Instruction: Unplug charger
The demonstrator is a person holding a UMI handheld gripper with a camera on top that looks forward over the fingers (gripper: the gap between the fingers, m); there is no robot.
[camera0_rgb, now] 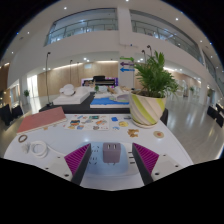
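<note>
A small grey charger [112, 152] stands plugged into a white power strip [108, 165] on the white round table [170, 150]. It stands between my gripper's two fingers, with a gap at either side. My gripper [112, 158] is open, its magenta pads [77, 157] spread wide to the left and right of the charger. No cable is visible on the charger.
A potted green plant [150, 95] stands at the far right of the table. A pink book [42, 119] lies at the left, a coiled white cable [37, 149] nearer. Several small items [105, 124] lie mid-table. A large hall lies beyond.
</note>
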